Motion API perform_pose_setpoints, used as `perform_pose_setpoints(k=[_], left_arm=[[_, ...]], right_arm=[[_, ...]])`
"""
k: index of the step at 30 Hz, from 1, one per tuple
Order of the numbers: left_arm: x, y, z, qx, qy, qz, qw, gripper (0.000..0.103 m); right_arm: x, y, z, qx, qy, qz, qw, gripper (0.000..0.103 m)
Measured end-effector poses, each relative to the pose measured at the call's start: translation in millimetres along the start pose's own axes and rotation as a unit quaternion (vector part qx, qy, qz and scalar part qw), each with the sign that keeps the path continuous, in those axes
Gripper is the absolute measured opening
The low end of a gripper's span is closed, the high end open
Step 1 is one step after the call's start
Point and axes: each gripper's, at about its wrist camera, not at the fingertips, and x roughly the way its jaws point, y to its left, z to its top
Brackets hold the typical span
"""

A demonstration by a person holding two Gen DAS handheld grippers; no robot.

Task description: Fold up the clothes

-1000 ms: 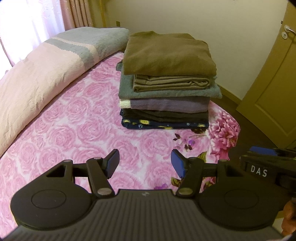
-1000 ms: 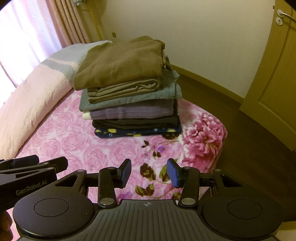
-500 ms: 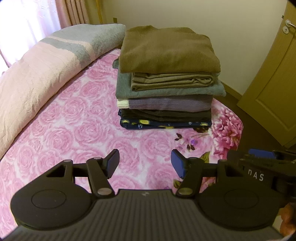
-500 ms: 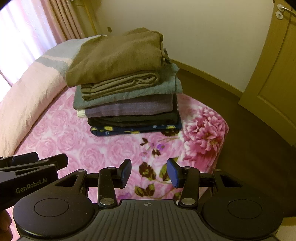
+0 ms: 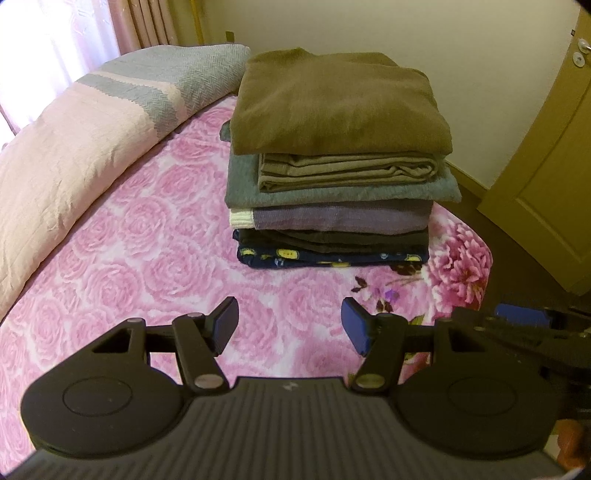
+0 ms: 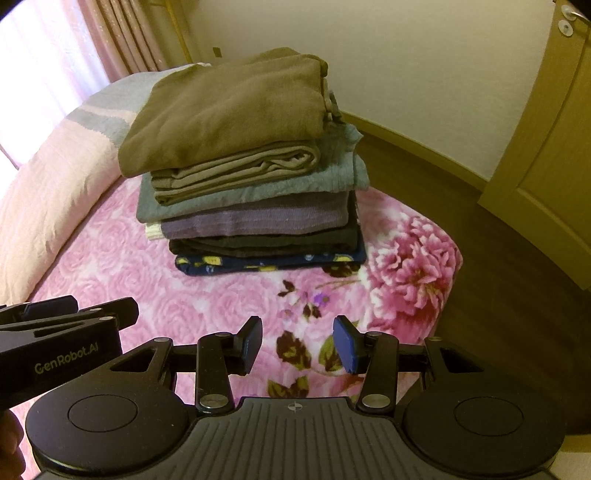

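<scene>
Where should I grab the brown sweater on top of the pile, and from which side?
Take the brown sweater by its near folded edge, coming from the front. That thick rounded fold faces the claws and overhangs the layer beneath it, leaving room for a finger under it.

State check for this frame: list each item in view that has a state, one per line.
Stack of clothes: folded, piled on the floral blanket.
Top brown garment: folded flat.
Left gripper: open, empty.
Right gripper: open, empty.
Door: cannot tell.
Curtain: drawn.
</scene>
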Motion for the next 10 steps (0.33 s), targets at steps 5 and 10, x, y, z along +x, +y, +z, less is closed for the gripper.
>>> perform_pose_setpoints(k=[5, 10], left_arm=[[5, -4, 7, -0.002, -0.001, 0.001, 1.0000, 0.058], [5, -12, 15, 0.007, -0.017, 0.007, 0.9998, 0.058]], right_arm=[[5, -4, 8, -0.001, 0.000, 0.000, 1.000, 0.046], [5, -8, 16, -0.001, -0.003, 0.000, 1.000, 0.046]])
